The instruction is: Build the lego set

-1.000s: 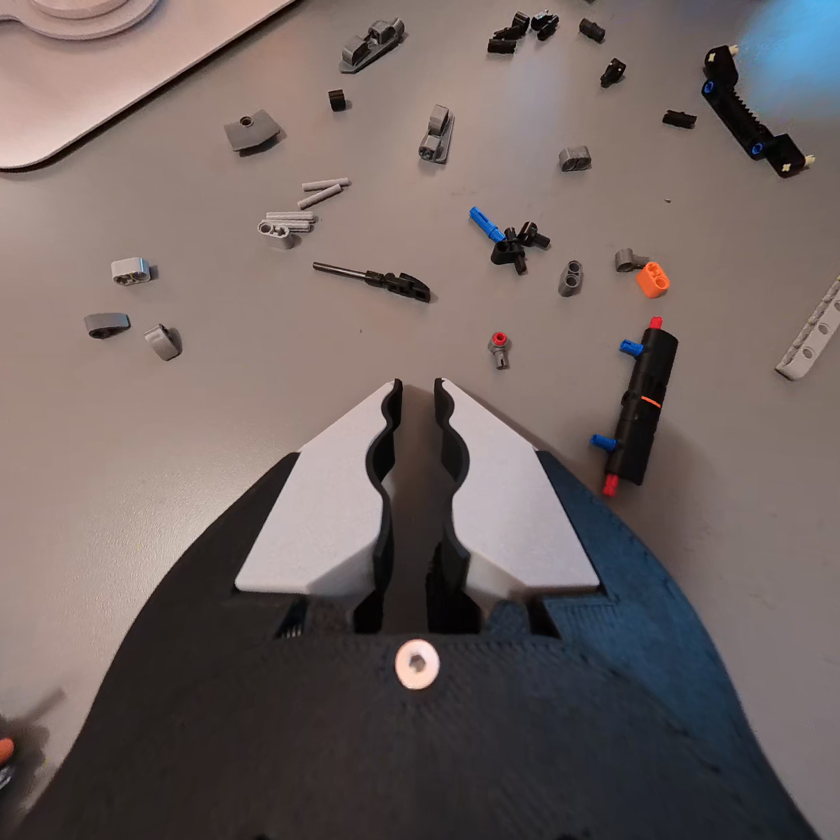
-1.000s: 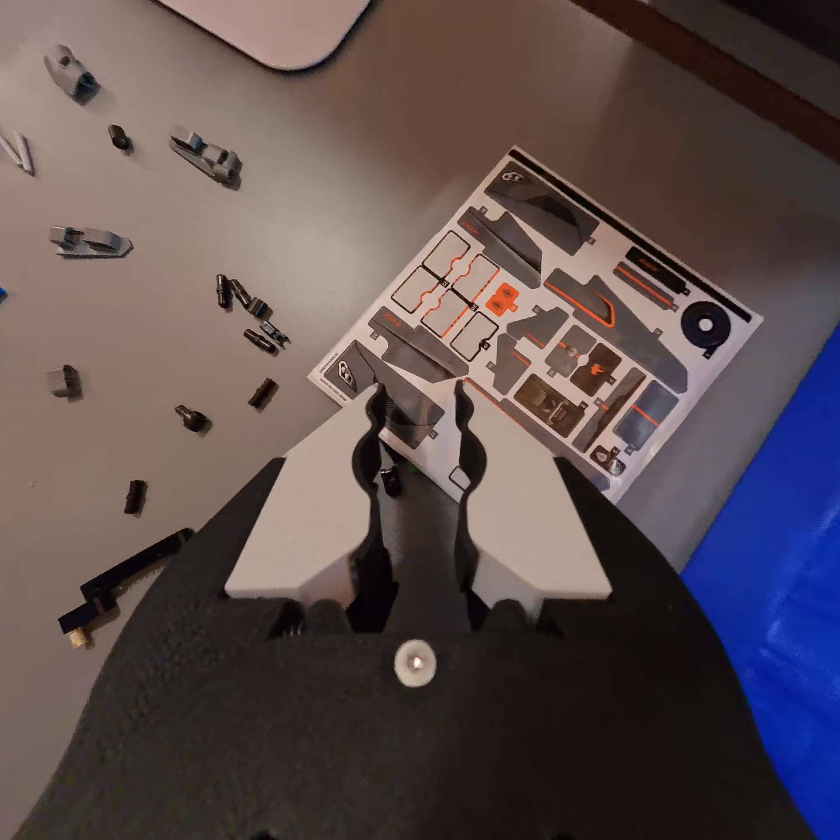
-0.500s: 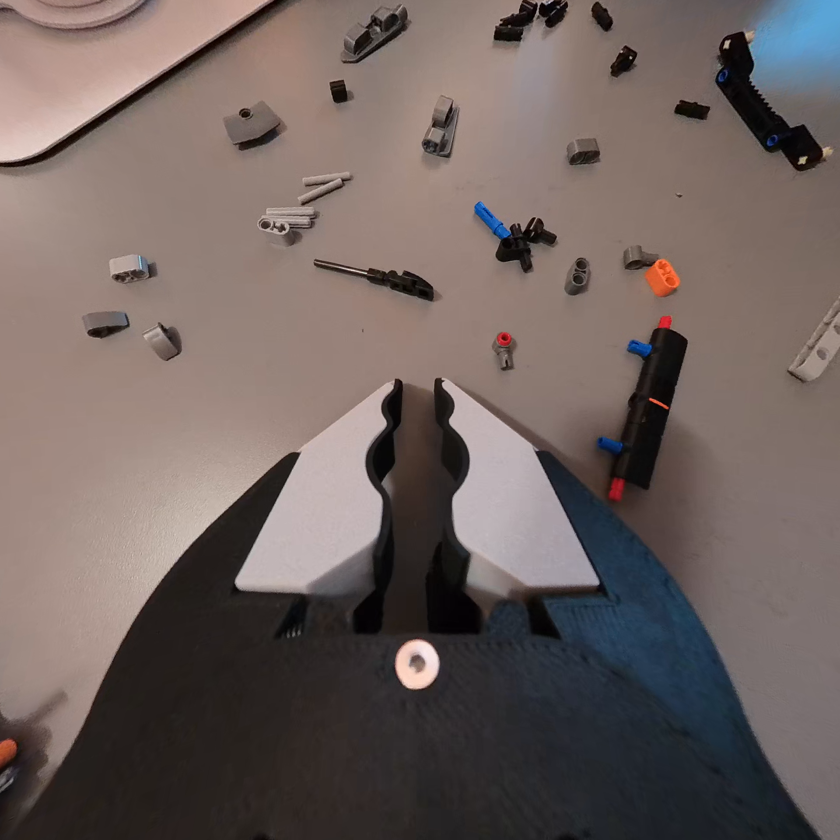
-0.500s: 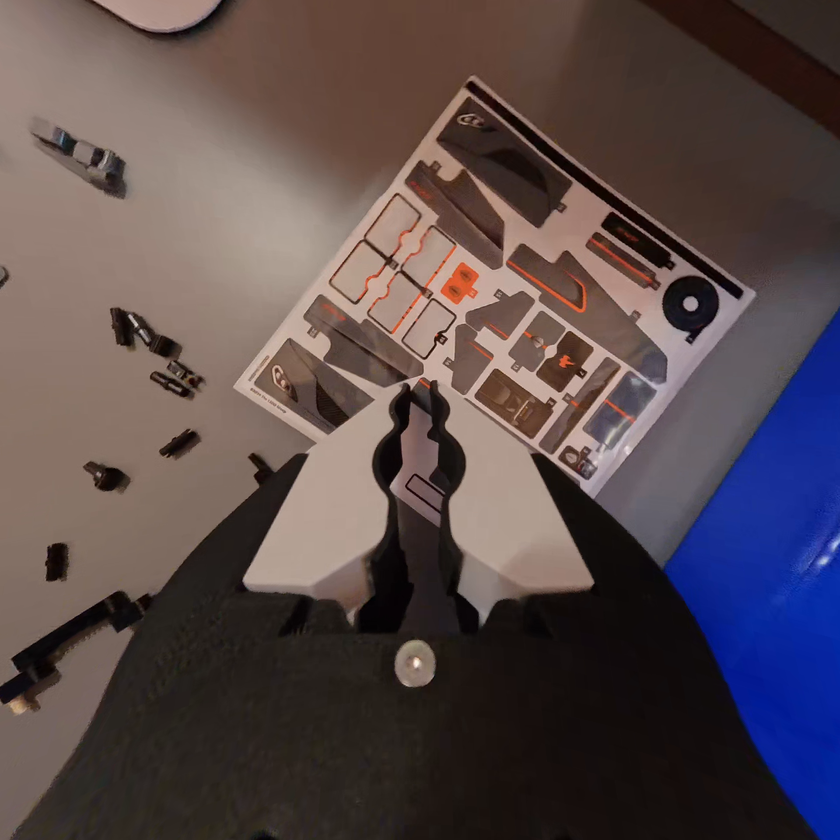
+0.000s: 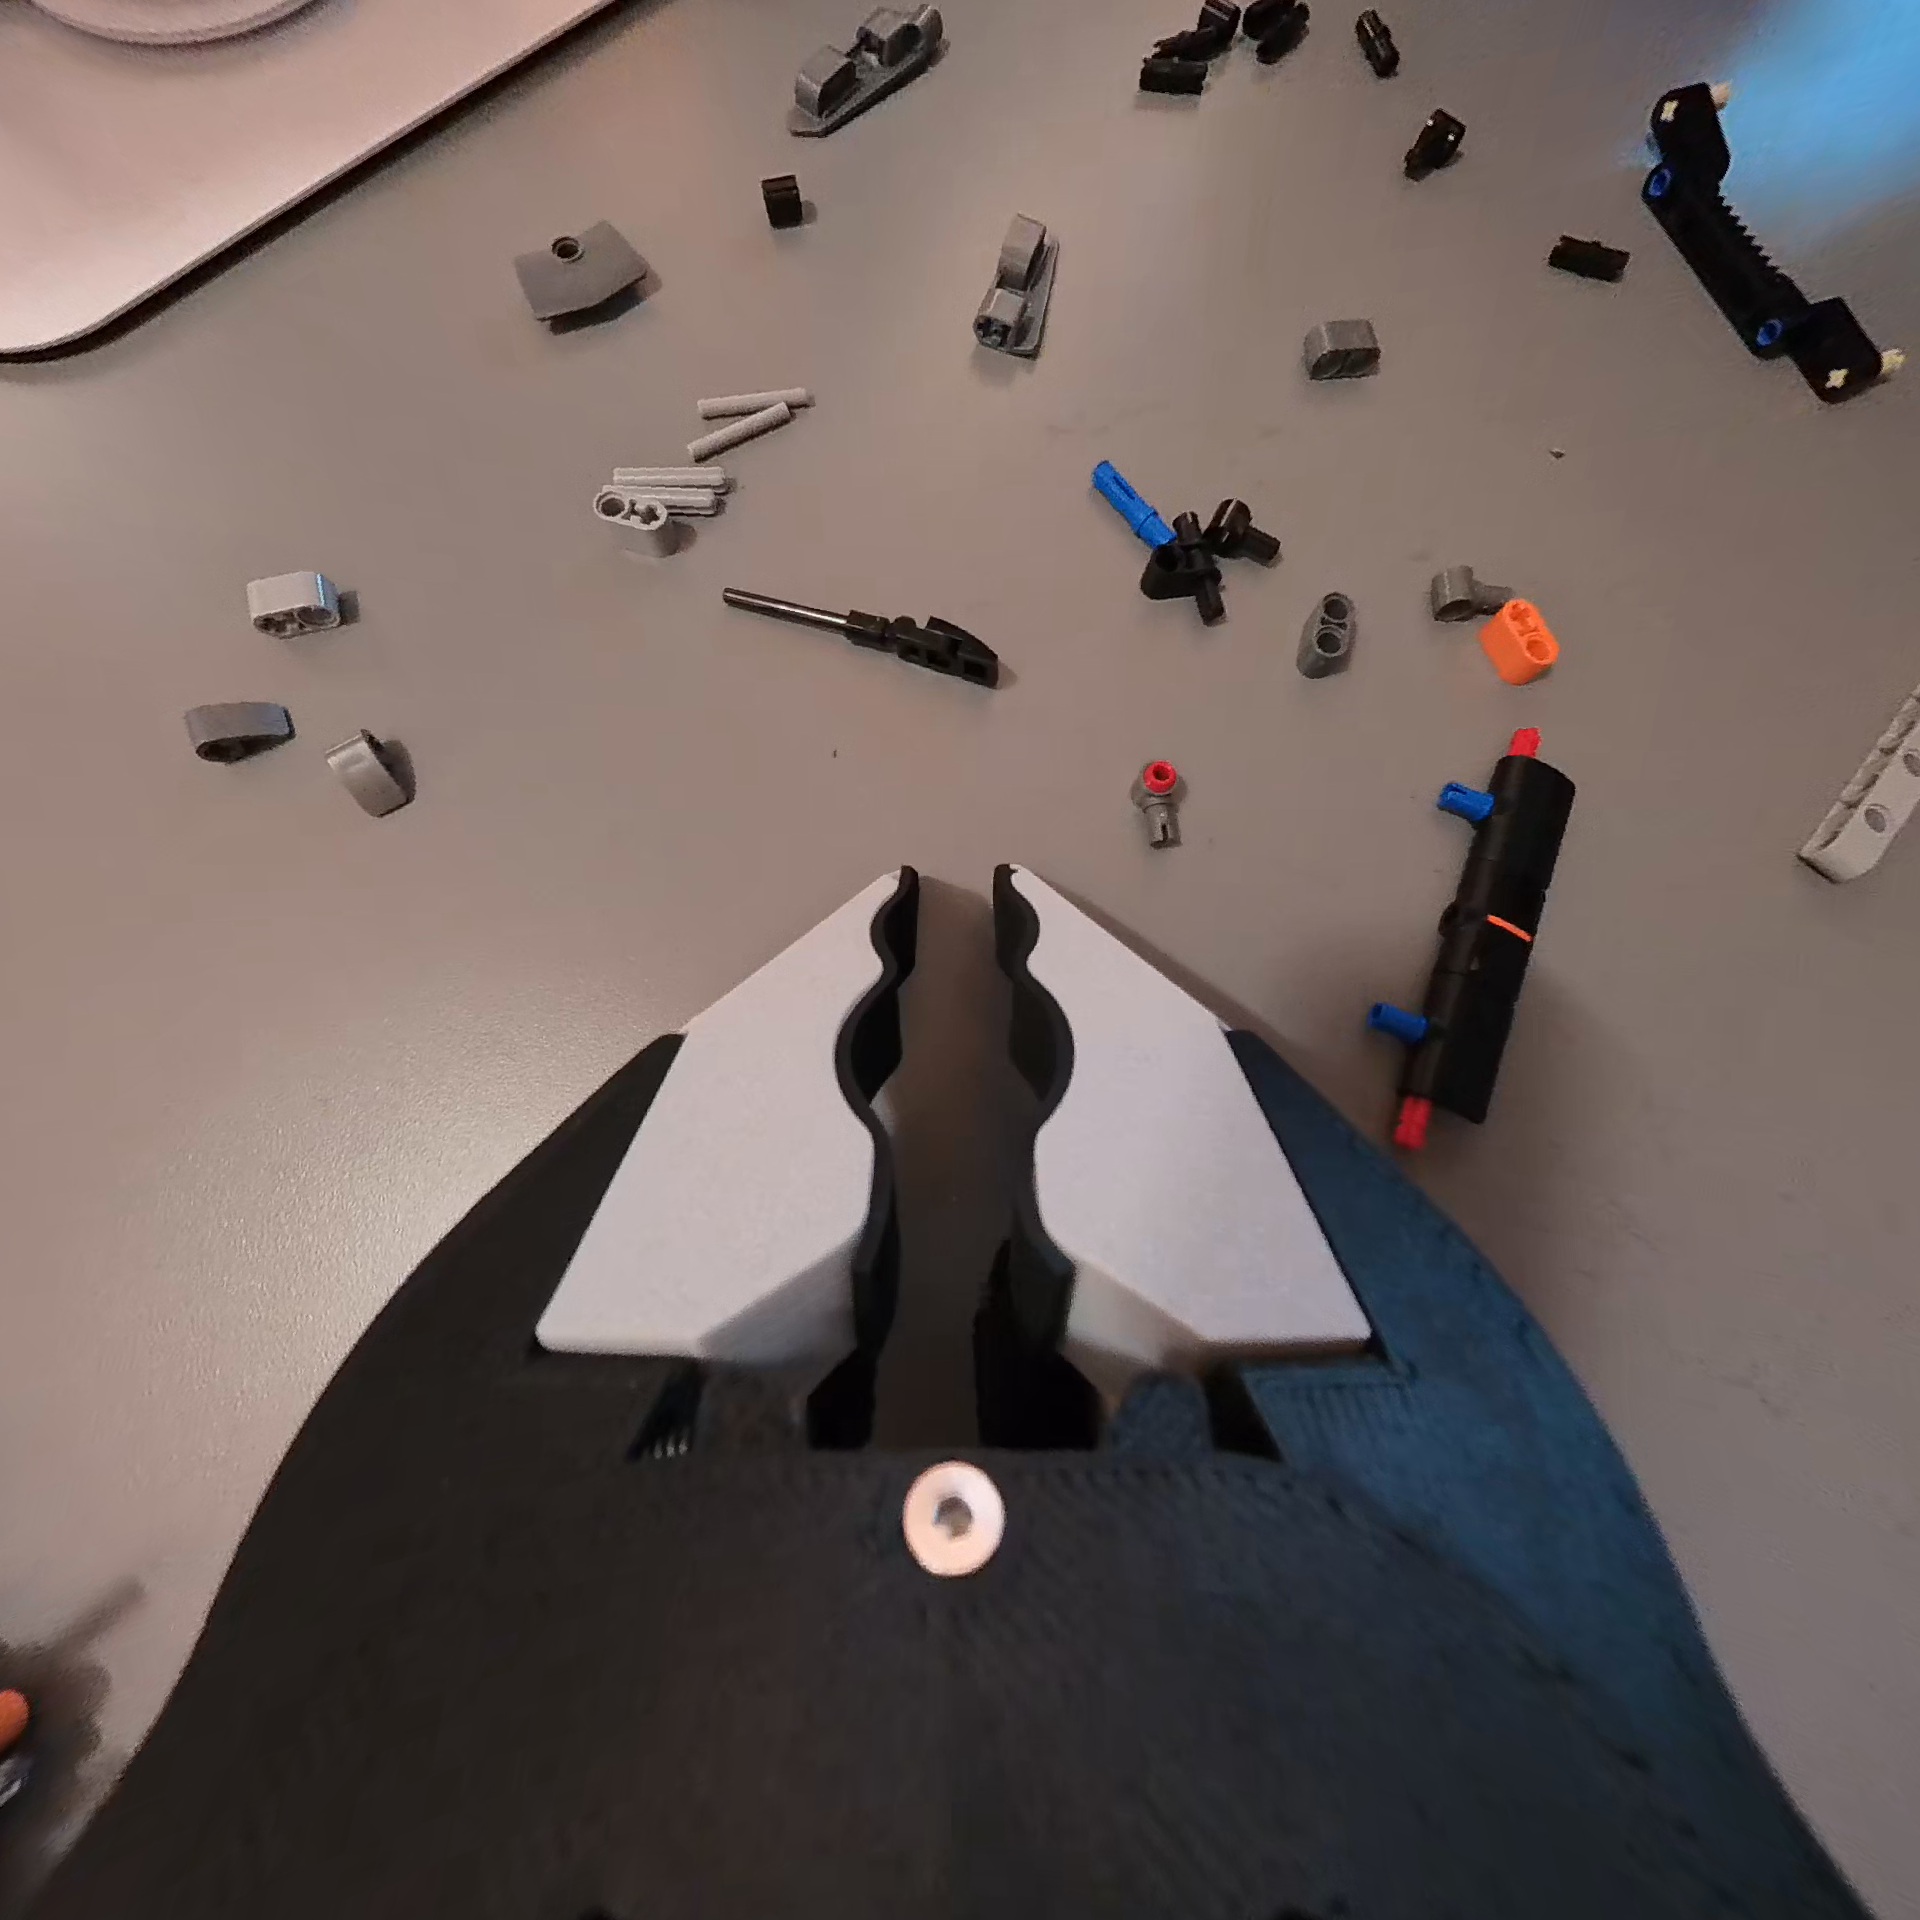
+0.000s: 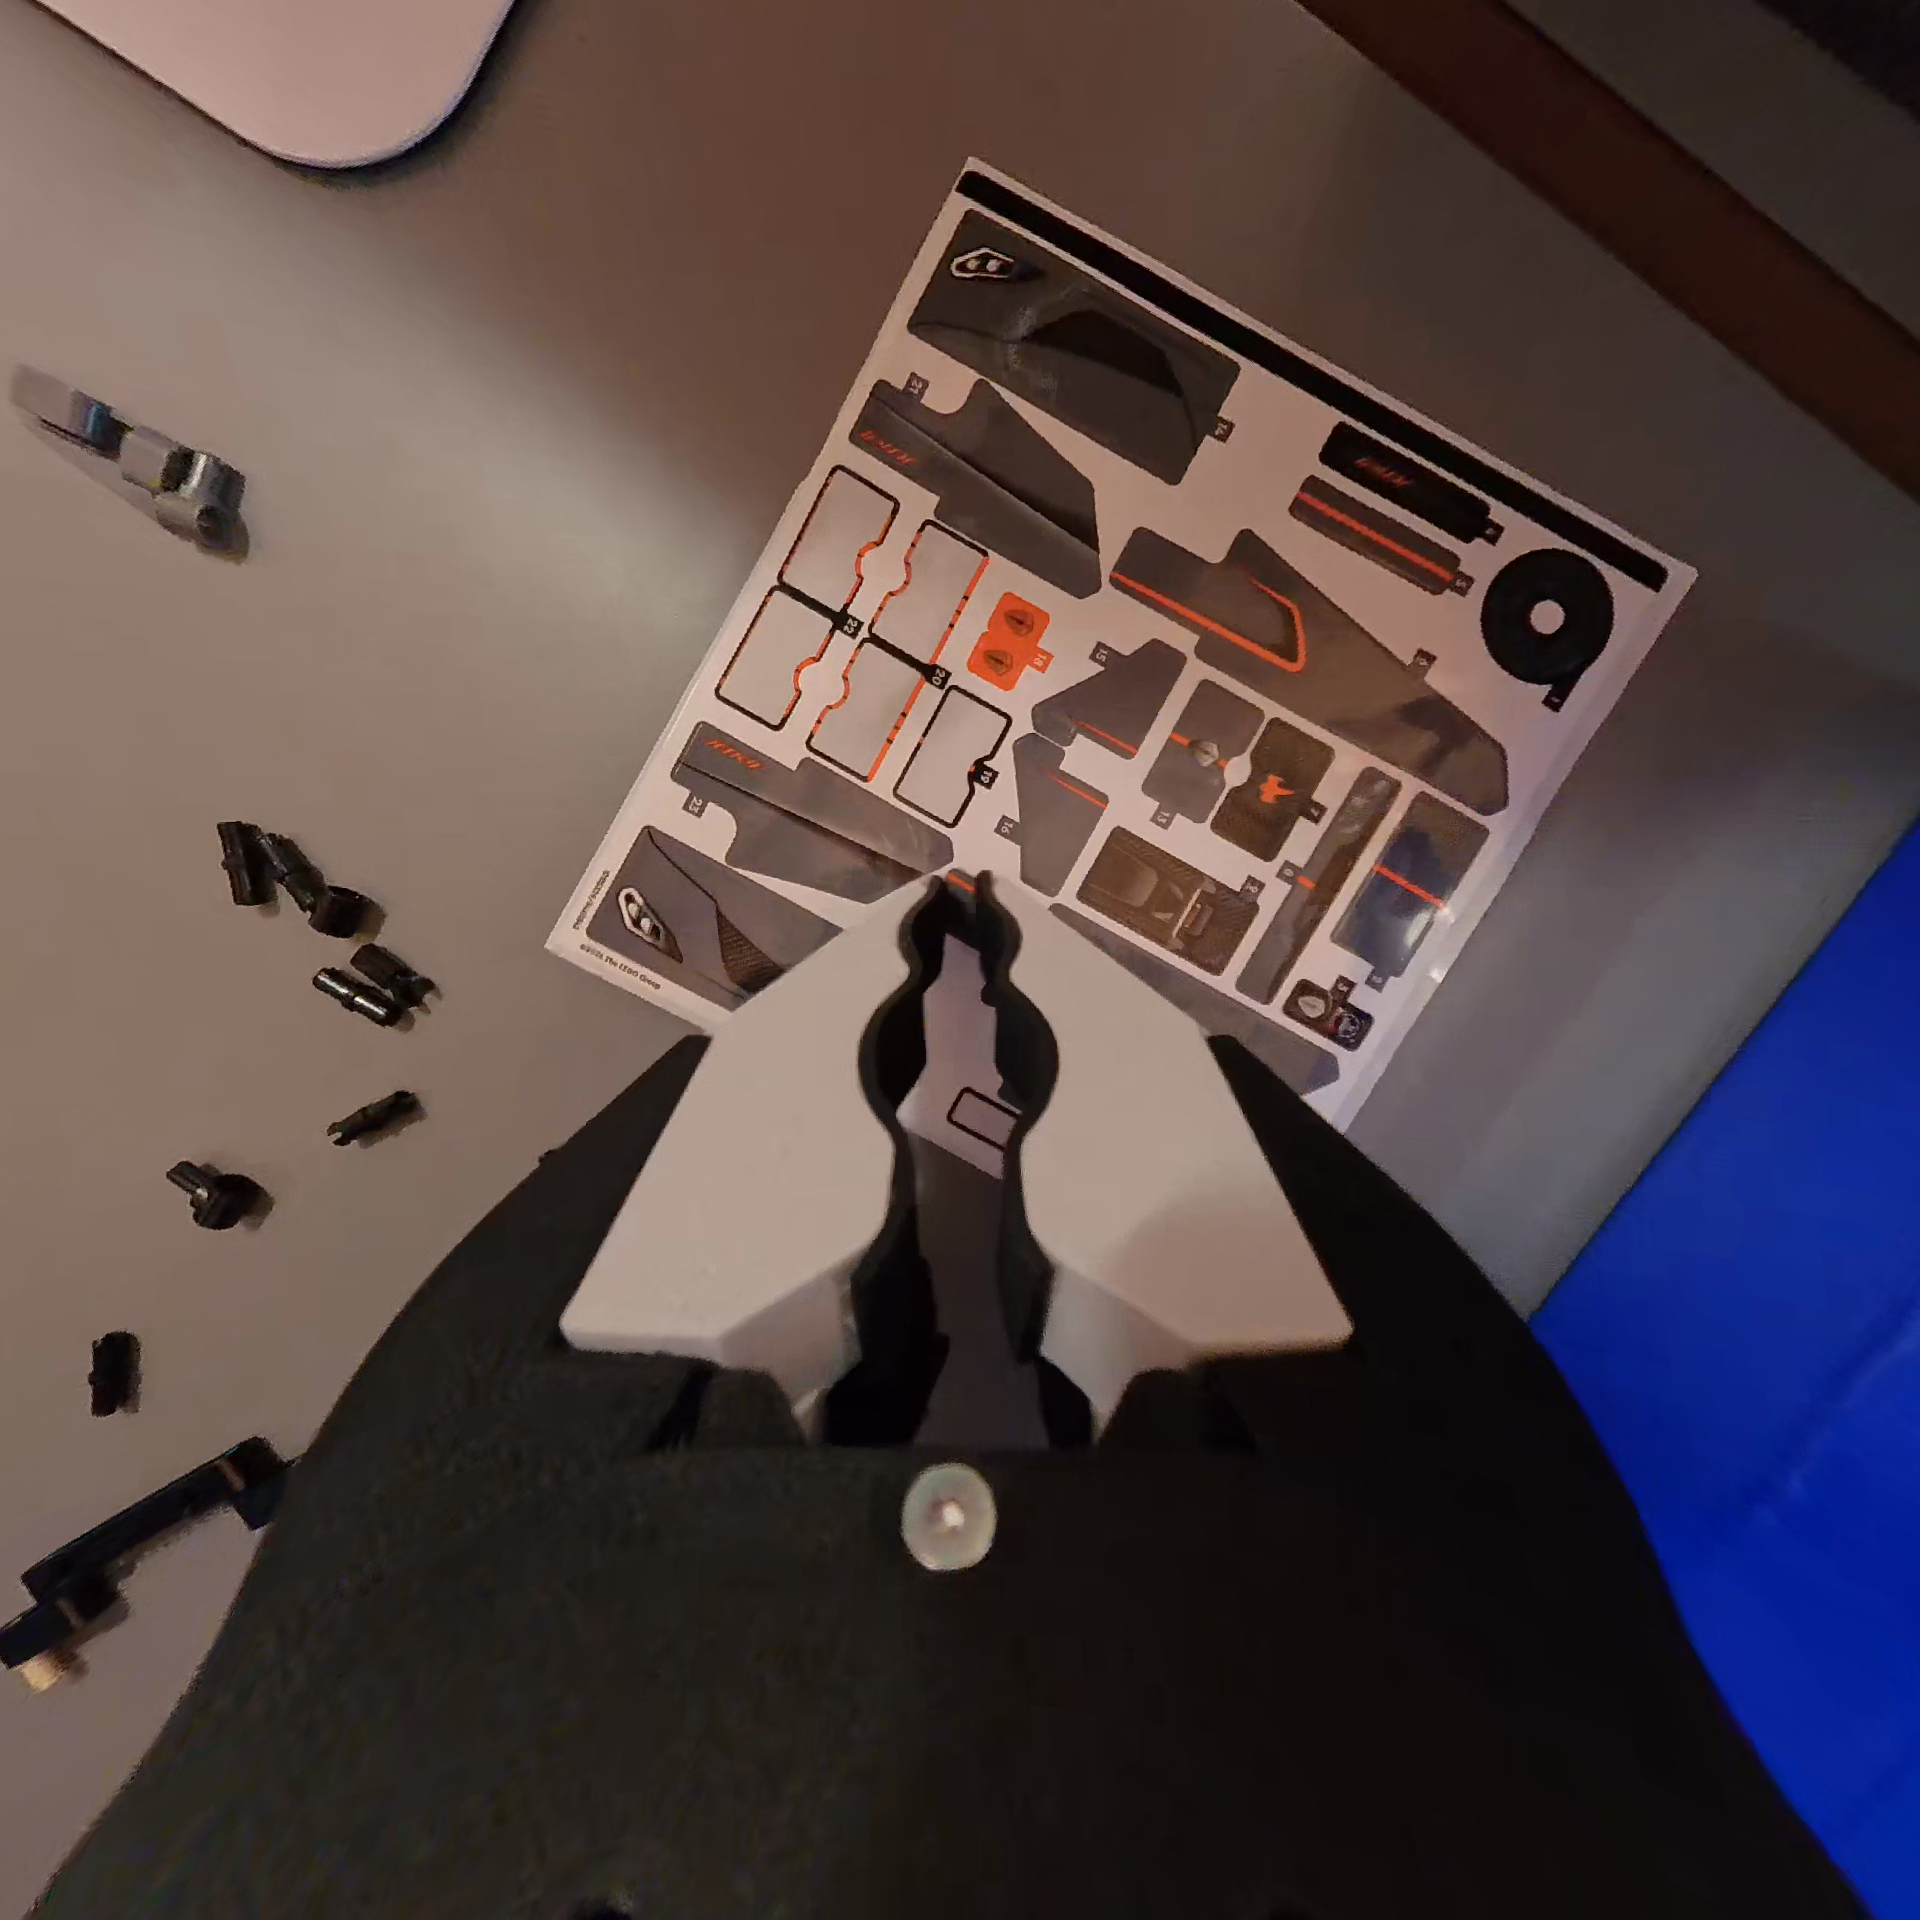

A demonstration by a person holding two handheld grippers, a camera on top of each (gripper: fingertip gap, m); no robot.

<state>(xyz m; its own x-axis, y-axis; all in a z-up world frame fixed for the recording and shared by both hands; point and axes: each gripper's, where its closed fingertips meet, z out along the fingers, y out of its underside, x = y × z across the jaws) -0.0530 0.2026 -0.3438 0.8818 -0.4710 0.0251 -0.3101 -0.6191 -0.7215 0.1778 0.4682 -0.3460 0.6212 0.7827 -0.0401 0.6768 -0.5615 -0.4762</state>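
Note:
Loose lego parts lie on a grey table. In the left wrist view my left gripper (image 5: 954, 878) is empty, its jaws a narrow gap apart, low over bare table. Just ahead to the right is a small grey connector with a red pin (image 5: 1158, 800). A black cylinder assembly with blue and red pins (image 5: 1486, 935) lies to its right. In the right wrist view my right gripper (image 6: 956, 894) has its tips almost touching over the near edge of a sticker sheet (image 6: 1143, 582). I see nothing held between them.
Ahead of the left gripper lie a black axle piece (image 5: 883, 639), grey connectors, an orange piece (image 5: 1519, 642), a black gear rack (image 5: 1756, 260) and a white beam (image 5: 1870, 810). Black pins (image 6: 312, 894) lie left of the right gripper. A blue surface (image 6: 1766, 1247) borders the right. The grippers' ends are close to 35 cm from one another. Measured from the fingertips, the orange piece (image 5: 1519, 642) is 11 cm or so from the left gripper and 30 cm from the right.
My right gripper has closed from wide open to almost touching and has shifted right, over the sticker sheet's near edge. The left gripper has only drifted slightly, its gap unchanged.

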